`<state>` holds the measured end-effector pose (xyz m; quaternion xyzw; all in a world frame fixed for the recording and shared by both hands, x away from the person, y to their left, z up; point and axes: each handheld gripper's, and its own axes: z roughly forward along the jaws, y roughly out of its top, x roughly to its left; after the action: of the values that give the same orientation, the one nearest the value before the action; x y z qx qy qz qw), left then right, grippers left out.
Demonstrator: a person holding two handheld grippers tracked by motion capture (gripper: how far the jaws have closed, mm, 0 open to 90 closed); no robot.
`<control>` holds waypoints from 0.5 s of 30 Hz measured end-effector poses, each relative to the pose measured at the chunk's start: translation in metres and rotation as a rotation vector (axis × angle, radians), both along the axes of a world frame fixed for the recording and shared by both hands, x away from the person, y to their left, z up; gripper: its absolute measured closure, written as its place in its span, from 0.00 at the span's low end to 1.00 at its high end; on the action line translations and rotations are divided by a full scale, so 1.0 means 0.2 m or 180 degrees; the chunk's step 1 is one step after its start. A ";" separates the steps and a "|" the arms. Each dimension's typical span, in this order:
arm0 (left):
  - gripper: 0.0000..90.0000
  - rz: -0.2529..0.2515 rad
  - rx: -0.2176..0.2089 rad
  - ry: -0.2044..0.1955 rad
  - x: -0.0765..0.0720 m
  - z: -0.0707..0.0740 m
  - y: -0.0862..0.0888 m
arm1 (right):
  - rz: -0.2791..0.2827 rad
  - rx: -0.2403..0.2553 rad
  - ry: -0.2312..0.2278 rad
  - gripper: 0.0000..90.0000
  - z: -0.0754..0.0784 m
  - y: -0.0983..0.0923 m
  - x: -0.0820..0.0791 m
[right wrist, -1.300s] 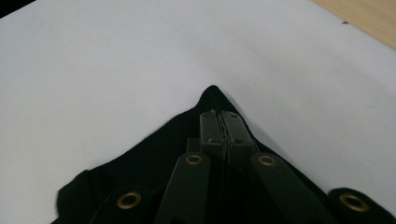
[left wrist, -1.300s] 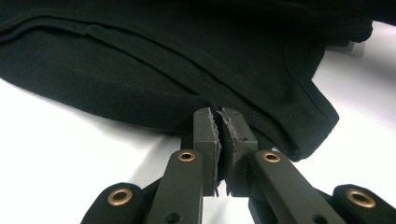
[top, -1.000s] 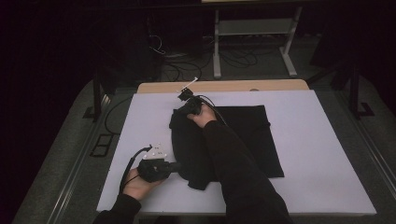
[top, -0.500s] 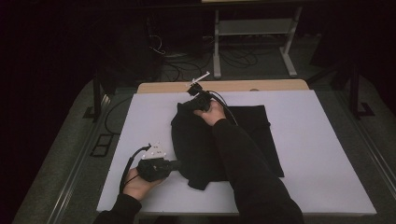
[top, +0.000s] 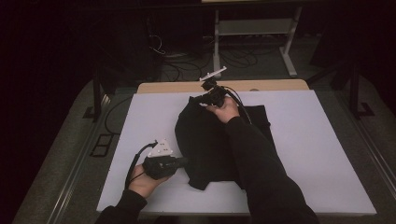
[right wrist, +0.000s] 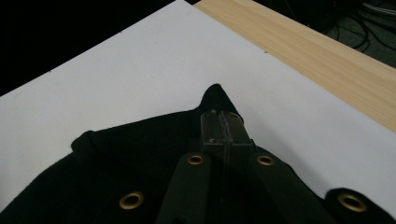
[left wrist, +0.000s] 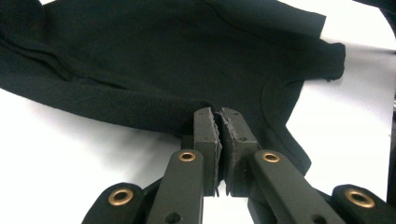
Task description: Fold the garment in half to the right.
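Observation:
A black garment [top: 205, 140] lies partly folded in the middle of the white table cover [top: 317, 154]. My left gripper [top: 180, 162] is at the garment's near left edge, its jaws pinched shut on a fold of the black cloth [left wrist: 140, 102]. At the far edge of the garment my right gripper [top: 198, 100] is shut on a corner of the cloth [right wrist: 215, 95], lifted a little above the cover. In the right gripper view the pinched corner pokes up past the closed jaws. A dark sleeve [top: 252, 158] lies across the garment.
A strip of bare wooden table [top: 177, 87] runs along the far side of the white cover. Beyond it stand a metal rack [top: 254, 28] and cables on the dark floor. The cover is bare to the right of the garment.
My right gripper has carried the garment's far corner farther back and to the right, drawing the cloth with it. The left gripper has barely shifted and keeps its pinch.

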<state>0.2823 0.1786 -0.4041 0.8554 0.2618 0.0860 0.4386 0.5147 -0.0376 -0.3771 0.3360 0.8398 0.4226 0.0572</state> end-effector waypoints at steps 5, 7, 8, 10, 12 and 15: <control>0.93 -0.0066 -0.0034 -0.0044 0.01 0.03 -0.06 | -0.0068 0.0015 -0.0033 0.99 0.03 -0.07 -0.01; 0.93 -0.0107 -0.0033 -0.0061 0.01 0.05 -0.08 | -0.0096 0.0032 -0.0042 0.99 0.04 -0.10 -0.01; 0.93 -0.0132 -0.0018 -0.0069 0.02 0.05 -0.09 | -0.0111 0.0033 -0.0046 0.99 0.04 -0.11 -0.01; 0.93 -0.0165 -0.0011 -0.0087 0.02 0.07 -0.12 | -0.0132 0.0032 -0.0057 0.99 0.06 -0.14 -0.02; 0.93 -0.0189 -0.0017 -0.0098 0.03 0.08 -0.14 | -0.0144 0.0038 -0.0070 0.99 0.06 -0.16 -0.02; 0.93 -0.0225 -0.0024 -0.0122 0.04 0.10 -0.17 | -0.0169 0.0043 -0.0072 0.99 0.07 -0.19 -0.02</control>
<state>0.2897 0.1449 -0.3847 0.8606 0.2233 0.0859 0.4495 0.5105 -0.0764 -0.3625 0.3537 0.8270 0.4303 0.0757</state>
